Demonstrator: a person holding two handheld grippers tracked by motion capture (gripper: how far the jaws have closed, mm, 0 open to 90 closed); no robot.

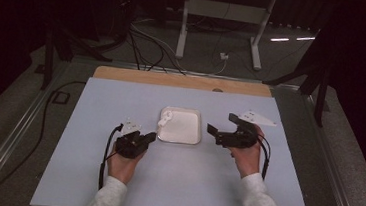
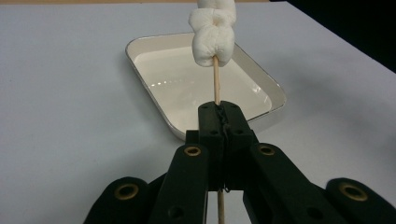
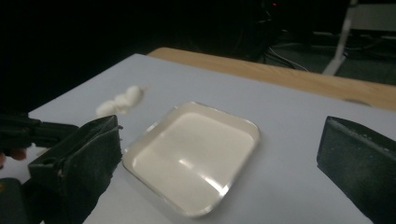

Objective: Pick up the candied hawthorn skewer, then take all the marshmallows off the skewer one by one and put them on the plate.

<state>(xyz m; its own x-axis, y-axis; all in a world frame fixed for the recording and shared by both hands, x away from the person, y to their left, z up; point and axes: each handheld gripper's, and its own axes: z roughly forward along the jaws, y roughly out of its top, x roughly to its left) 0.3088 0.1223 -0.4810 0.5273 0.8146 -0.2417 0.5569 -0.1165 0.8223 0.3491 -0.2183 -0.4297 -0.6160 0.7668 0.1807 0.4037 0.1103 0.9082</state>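
A shallow white tray [image 1: 184, 129] sits mid-table. My left gripper [image 1: 151, 137] is just left of it, shut on a thin wooden skewer [image 2: 216, 86] that carries white marshmallows [image 2: 213, 35] at its far end. The marshmallows [image 1: 165, 118] hang over the tray's left edge. In the left gripper view the jaws [image 2: 219, 112] are pressed together on the stick, with the tray [image 2: 173, 79] beyond. My right gripper [image 1: 222, 124] hovers right of the tray with its jaws wide apart and nothing between them. The right gripper view shows its two pads [image 3: 88, 158] either side of the tray [image 3: 191, 154] and the marshmallows [image 3: 120, 103].
The pale blue table top [image 1: 174, 182] ends at a wooden strip [image 1: 183, 80] along the far side. Beyond it, cables [image 1: 150, 50] and white stand legs [image 1: 182, 32] lie on the dark floor. A black cable [image 1: 105, 156] trails from the left gripper.
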